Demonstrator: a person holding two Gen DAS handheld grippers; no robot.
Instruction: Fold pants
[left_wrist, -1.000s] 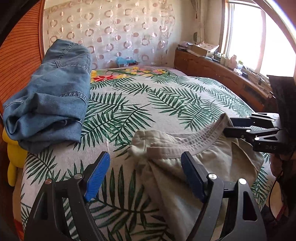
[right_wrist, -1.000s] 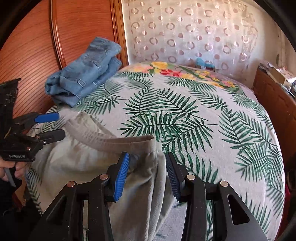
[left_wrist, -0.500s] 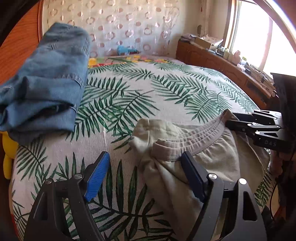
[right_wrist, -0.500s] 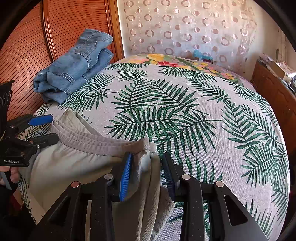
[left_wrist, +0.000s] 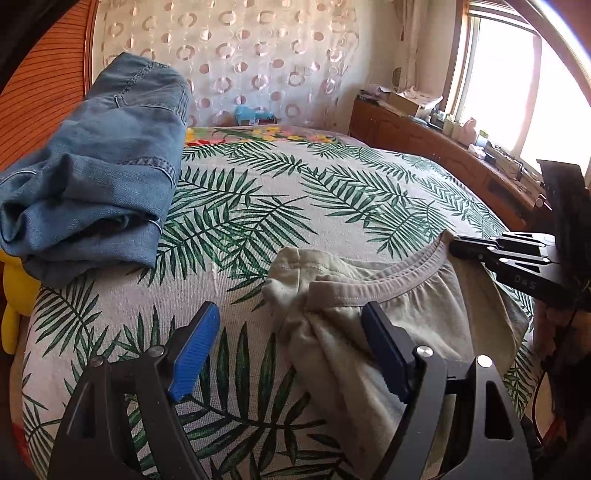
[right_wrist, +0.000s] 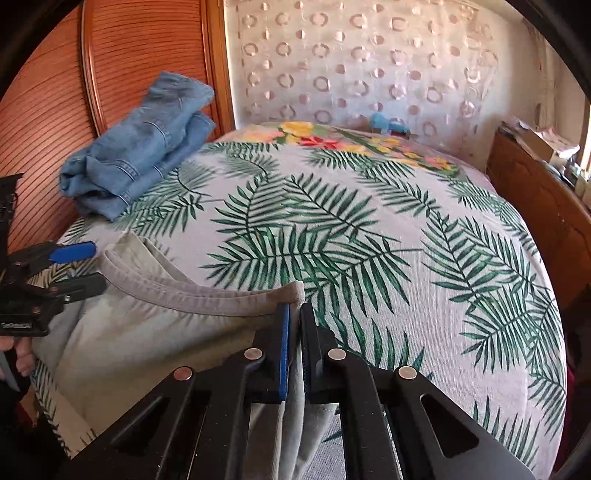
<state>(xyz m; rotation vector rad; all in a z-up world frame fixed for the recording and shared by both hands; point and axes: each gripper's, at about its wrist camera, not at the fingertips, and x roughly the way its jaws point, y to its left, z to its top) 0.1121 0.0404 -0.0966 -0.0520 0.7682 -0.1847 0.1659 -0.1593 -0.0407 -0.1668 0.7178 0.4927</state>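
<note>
Light khaki pants (left_wrist: 399, 306) with an elastic waistband lie bunched at the near edge of the bed; they also show in the right wrist view (right_wrist: 155, 325). My left gripper (left_wrist: 291, 350) is open, its fingers astride the crumpled left corner of the waistband without gripping it. My right gripper (right_wrist: 293, 332) is shut on the right corner of the waistband. It shows from the side in the left wrist view (left_wrist: 458, 249), and the left gripper shows in the right wrist view (right_wrist: 88, 267).
A leaf-print bedspread (left_wrist: 295, 206) covers the bed. Folded blue jeans (left_wrist: 92, 177) lie at the far left against the wooden headboard (right_wrist: 55, 110). A yellow soft toy (left_wrist: 14, 295) sits at the left edge. A wooden sideboard (left_wrist: 443, 147) runs under the window.
My right gripper has closed on the waistband's right corner. My left gripper stays open and has shifted slightly over the left corner.
</note>
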